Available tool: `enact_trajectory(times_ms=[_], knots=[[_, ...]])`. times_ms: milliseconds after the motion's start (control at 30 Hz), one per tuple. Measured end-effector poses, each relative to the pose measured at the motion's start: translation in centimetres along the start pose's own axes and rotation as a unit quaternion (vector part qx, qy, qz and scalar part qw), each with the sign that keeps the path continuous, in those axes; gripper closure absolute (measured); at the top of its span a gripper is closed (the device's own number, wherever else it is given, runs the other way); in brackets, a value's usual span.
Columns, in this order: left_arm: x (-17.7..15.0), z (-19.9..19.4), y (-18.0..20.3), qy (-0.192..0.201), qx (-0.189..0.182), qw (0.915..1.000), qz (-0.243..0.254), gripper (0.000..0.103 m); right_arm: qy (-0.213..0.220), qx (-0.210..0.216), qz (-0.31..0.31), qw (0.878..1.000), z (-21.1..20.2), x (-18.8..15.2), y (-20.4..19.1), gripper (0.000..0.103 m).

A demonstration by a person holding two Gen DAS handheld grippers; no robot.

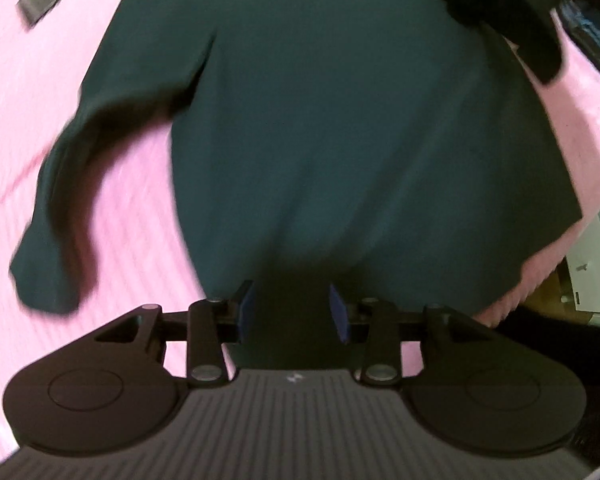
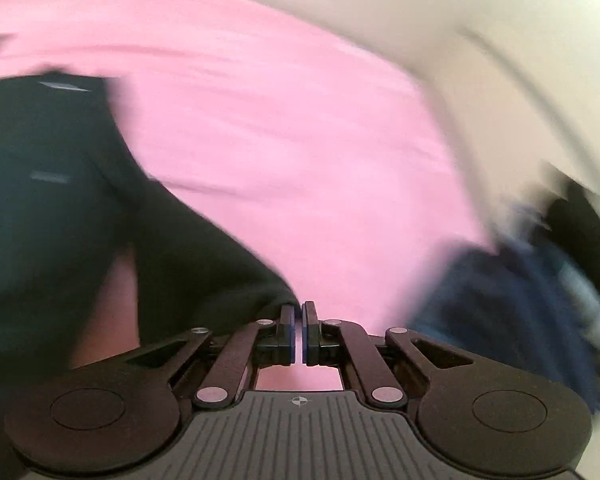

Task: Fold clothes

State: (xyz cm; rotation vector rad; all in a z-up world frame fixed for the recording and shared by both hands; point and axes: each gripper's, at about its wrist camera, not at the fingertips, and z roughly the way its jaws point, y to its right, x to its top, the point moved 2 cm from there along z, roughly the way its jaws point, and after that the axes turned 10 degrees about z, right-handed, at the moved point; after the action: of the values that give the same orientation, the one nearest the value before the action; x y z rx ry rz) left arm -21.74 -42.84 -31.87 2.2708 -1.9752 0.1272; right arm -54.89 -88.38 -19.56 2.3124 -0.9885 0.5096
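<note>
A dark green long-sleeved sweatshirt (image 1: pixel 324 128) lies spread on the pink bed cover (image 1: pixel 132 248), one sleeve (image 1: pixel 64 184) bent out to the left. My left gripper (image 1: pixel 294 308) is open over the sweatshirt's near hem, which lies between the blue pads (image 1: pixel 246 308). In the right wrist view the sweatshirt (image 2: pixel 52 184) fills the left side, blurred. My right gripper (image 2: pixel 299 330) is shut, its tips at the end of the other sleeve (image 2: pixel 220 264); whether cloth is pinched is unclear.
A small dark flat object (image 1: pixel 39 2) lies on the cover at far left. Dark clothes (image 1: pixel 512 12) are piled at the far right. A blue garment (image 2: pixel 520 312) lies right of my right gripper. White furniture (image 1: pixel 596 264) stands beyond the bed edge.
</note>
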Motion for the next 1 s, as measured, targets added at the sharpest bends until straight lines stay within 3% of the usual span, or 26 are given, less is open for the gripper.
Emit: enact_trajectory(times_ms=[33,67,100,133,167,200,367,433,500,633,767,867,900,933,1000], knots=[[1.0,0.1,0.3,0.005,-0.002,1.0000,0.008,0.068,-0.014,-0.035,0.028,0.999,1.1,-0.4,2.3,0.099],[1.8,0.2,0.5,0.007,-0.004,0.9998,0.015,0.067,-0.030,-0.044,0.068,0.996,2.0,-0.8,3.7,0.096],[2.0,0.4,0.7,0.006,-0.003,0.9998,0.019,0.067,-0.040,-0.038,0.113,0.992,2.7,-1.3,4.2,0.080],[2.3,0.5,1.0,0.004,-0.002,0.9997,0.023,0.067,-0.050,-0.031,0.155,0.986,3.3,-1.7,4.6,0.047],[2.6,0.6,1.2,0.003,-0.001,0.9996,0.027,0.067,-0.052,-0.021,0.177,0.983,3.6,-2.1,4.5,0.030],[2.8,0.7,1.4,0.001,0.001,0.9995,0.031,0.065,-0.050,-0.002,0.193,0.980,3.7,-2.4,3.7,0.021],[4.1,1.4,2.5,-0.006,0.006,0.9986,0.051,0.058,-0.090,0.125,0.230,0.961,5.2,-3.5,-2.2,0.021],[4.6,1.6,3.0,-0.009,0.008,0.9982,0.059,0.058,-0.096,0.147,0.235,0.956,6.1,-3.7,-3.3,0.021],[5.1,1.8,3.5,-0.012,0.010,0.9976,0.067,0.058,-0.094,0.133,0.244,0.956,7.0,-4.1,-2.0,0.021],[5.7,2.1,3.9,-0.014,0.011,0.9969,0.077,0.056,-0.083,0.117,0.367,0.919,9.9,-4.9,3.4,0.021],[6.4,2.7,4.4,-0.019,0.011,0.9957,0.090,0.055,-0.105,0.079,0.499,0.857,13.4,-6.9,7.4,0.021],[7.1,3.1,5.0,-0.023,0.013,0.9942,0.104,0.055,-0.106,0.078,0.544,0.829,15.4,-8.6,8.3,0.025],[7.3,3.2,5.2,-0.024,0.015,0.9937,0.109,0.055,-0.098,0.069,0.537,0.835,15.5,-8.6,8.4,0.054],[7.5,3.2,5.6,-0.025,0.016,0.9929,0.115,0.055,-0.095,0.062,0.525,0.844,15.4,-8.5,8.5,0.091],[8.0,3.3,6.1,-0.030,0.020,0.9911,0.128,0.055,-0.089,0.081,0.524,0.843,15.1,-8.7,9.3,0.100]])
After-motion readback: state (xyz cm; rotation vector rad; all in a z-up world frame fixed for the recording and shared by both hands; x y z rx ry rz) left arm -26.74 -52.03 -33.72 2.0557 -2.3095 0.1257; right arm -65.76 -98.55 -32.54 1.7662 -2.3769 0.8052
